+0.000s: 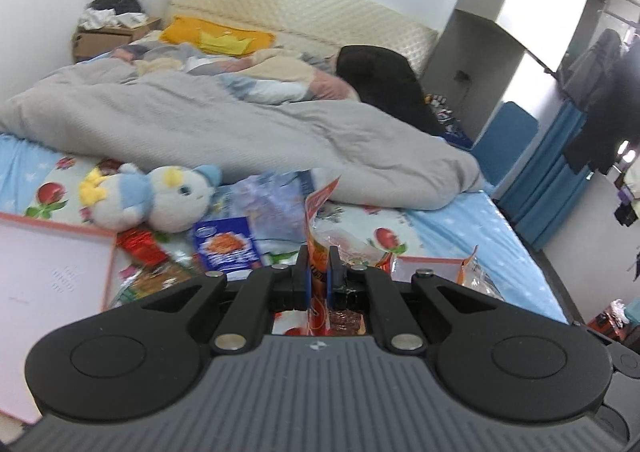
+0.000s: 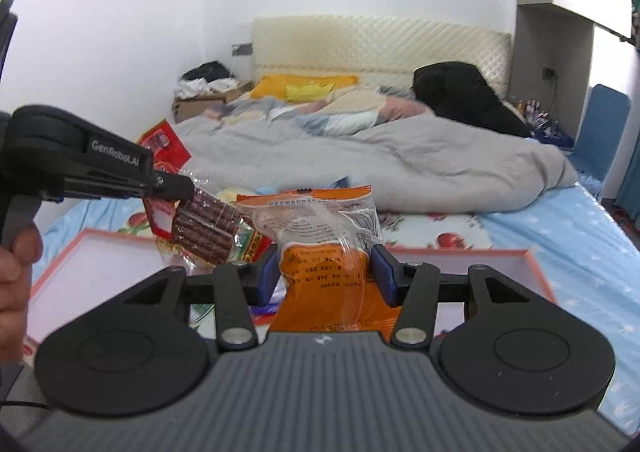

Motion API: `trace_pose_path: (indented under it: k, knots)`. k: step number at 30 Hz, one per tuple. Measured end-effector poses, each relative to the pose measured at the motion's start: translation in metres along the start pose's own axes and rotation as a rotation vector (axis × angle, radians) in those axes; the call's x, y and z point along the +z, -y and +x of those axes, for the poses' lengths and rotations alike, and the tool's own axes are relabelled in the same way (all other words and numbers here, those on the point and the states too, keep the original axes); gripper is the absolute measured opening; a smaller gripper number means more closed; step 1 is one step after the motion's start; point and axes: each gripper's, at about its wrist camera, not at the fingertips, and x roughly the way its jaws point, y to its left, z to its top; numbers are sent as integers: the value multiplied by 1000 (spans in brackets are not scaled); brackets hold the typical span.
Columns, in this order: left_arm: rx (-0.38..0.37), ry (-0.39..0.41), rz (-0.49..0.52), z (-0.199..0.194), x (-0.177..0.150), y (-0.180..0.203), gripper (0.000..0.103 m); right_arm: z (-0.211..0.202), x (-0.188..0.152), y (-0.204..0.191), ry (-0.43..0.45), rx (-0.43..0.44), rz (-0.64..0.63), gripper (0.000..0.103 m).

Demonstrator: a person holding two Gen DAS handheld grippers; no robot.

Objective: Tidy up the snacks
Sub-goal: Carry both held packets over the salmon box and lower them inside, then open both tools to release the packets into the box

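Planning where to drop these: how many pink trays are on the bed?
2. One tray lies left, under the left gripper; the other tray lies right, beyond the right gripper. More may be hidden.

- The left gripper [image 2: 176, 186] is left of the right gripper [image 2: 326, 272], and each has a snack packet between its fingers, above the bed [image 1: 460, 228].
- 2 shallow trays sit on the bed: one tray [image 1: 52, 276] at left, the other tray [image 2: 500, 266] at right.
- A plush toy [image 1: 156, 200] lies behind the loose packets [image 1: 226, 246], before the quilt [image 1: 240, 132].
- Pillows [image 1: 218, 36] lie behind the quilt, against the headboard [image 1: 300, 8].
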Motion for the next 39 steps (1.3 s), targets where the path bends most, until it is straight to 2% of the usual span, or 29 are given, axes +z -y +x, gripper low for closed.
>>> trace_pose_path:
  k: [8, 14, 25, 33, 36, 37, 39]
  knots:
    - [-53, -45, 41, 39, 2, 46, 7, 10, -3, 48, -19, -63, 44, 52]
    - [-74, -117, 81, 85, -12, 73, 7, 33, -21, 79, -108, -109, 75, 52]
    - [-95, -339, 151, 177, -52, 97, 8, 77, -73, 119, -310, -173, 139, 52]
    - [-106, -430, 225, 207, -73, 111, 8, 93, -100, 134, -387, -181, 186, 53]
    - [-106, -449, 216, 213, -76, 111, 9, 95, -105, 137, -395, -170, 198, 51]
    - [-112, -454, 218, 213, -76, 112, 12, 96, -106, 138, -401, -164, 199, 51]
    - [-113, -466, 223, 214, -77, 111, 41, 97, -106, 139, -413, -154, 207, 54]
